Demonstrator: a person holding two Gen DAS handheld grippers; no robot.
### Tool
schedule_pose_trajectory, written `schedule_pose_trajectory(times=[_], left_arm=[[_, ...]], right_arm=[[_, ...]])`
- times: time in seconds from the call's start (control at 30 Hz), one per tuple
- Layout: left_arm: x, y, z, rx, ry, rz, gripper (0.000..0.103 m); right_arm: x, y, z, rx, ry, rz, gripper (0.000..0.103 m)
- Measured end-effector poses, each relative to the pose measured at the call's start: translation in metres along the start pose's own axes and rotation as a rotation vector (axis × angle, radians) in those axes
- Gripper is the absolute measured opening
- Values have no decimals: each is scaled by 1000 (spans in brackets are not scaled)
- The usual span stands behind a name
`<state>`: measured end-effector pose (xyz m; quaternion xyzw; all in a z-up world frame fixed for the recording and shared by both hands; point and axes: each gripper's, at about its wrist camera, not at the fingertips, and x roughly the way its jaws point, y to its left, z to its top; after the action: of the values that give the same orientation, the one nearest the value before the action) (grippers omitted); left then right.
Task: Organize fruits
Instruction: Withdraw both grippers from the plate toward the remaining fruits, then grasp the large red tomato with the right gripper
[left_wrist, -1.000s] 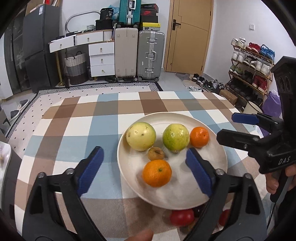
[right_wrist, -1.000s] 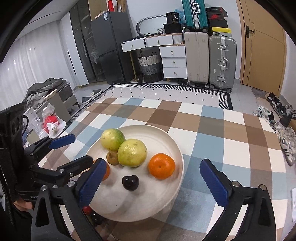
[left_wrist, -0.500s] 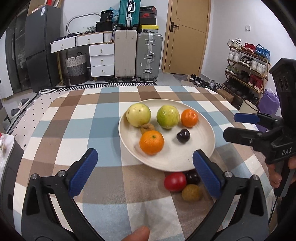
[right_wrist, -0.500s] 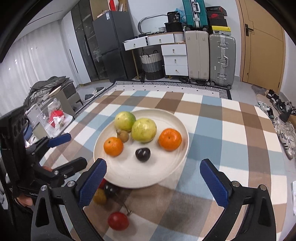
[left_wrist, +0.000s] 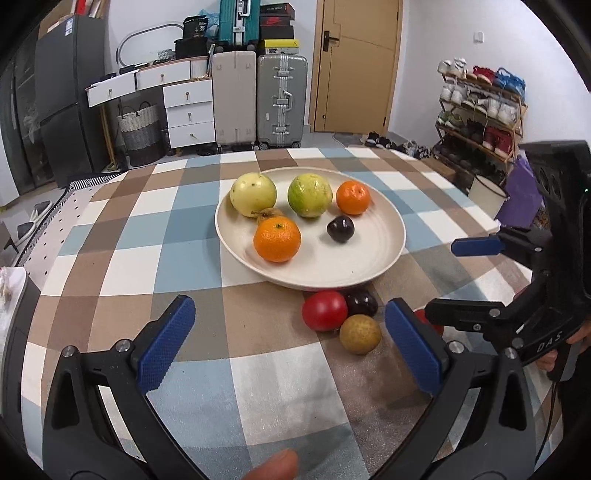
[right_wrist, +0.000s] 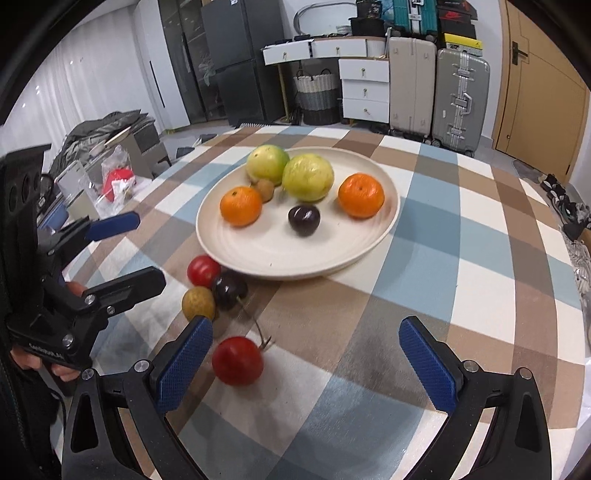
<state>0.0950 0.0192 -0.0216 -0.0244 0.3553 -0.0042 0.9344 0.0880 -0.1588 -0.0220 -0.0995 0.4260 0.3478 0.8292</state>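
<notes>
On the checked tablecloth (left_wrist: 110, 258), the left gripper (left_wrist: 291, 343) is hovering with its tongs spread wide, holding nothing. Ahead, the cream plate (left_wrist: 369, 266) is carrying two guavas, two oranges, a small brown fruit and a dark plum (left_wrist: 340, 229). Just beside the plate's near rim, a red tomato (left_wrist: 324, 310), a dark cherry (left_wrist: 361, 302) and a tan longan (left_wrist: 359, 334) are sitting together. Further right, the right gripper (right_wrist: 306, 354) is hanging spread, empty, a second red fruit (right_wrist: 237, 360) lying between its fingers.

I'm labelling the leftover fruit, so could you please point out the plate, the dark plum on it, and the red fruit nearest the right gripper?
plate (right_wrist: 280, 254), right wrist view, bare front.
dark plum (right_wrist: 303, 220), right wrist view, centre.
red fruit (right_wrist: 237, 360), right wrist view, centre.
</notes>
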Motion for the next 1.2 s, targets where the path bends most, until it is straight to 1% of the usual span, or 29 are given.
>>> schedule_pose_trajectory(times=[0.07,0.13,0.17,0.23,0.27,0.37,0.7,0.77,0.8,0.87,0.9,0.97,1.1,1.17,1.2], left_arm=[[0,-4,-1,34,9,19,103],[0,-7,-3,52,11,17,103],[1,-6,-2,52,15,9,103],[3,-6,-2,50,27,-3,103],[3,-7,-2,53,29,-5,103],[4,-6,-3,49,30,-13,103],[12,-6,-5,45,59,-28,103],[13,-8,-5,51,62,-36,103],[13,-8,-5,51,64,-43,103],[15,-10,-6,54,71,-51,103],[16,-10,-7,57,76,-51,103],[17,-11,-8,64,82,-52,103],[19,-11,-8,63,90,-57,103],[19,-10,-8,57,89,-55,102],[18,-10,-8,56,86,-55,103]], right_arm=[[2,3,-2,-15,19,1,102],[5,5,-6,-26,38,9,102],[8,7,-7,-38,51,16,102],[9,10,-10,-57,56,0,102],[10,13,-11,-70,54,-11,102],[12,17,-13,-83,59,-2,102],[18,30,-18,-156,76,-18,101],[17,30,-19,-164,79,-14,93],[18,30,-19,-164,83,-10,91],[19,29,-20,-166,90,-6,84],[19,29,-19,-171,86,-8,82],[19,30,-19,-176,81,3,74],[18,33,-19,-189,65,11,65],[17,35,-19,-197,58,24,52],[16,36,-20,-200,56,25,49]])
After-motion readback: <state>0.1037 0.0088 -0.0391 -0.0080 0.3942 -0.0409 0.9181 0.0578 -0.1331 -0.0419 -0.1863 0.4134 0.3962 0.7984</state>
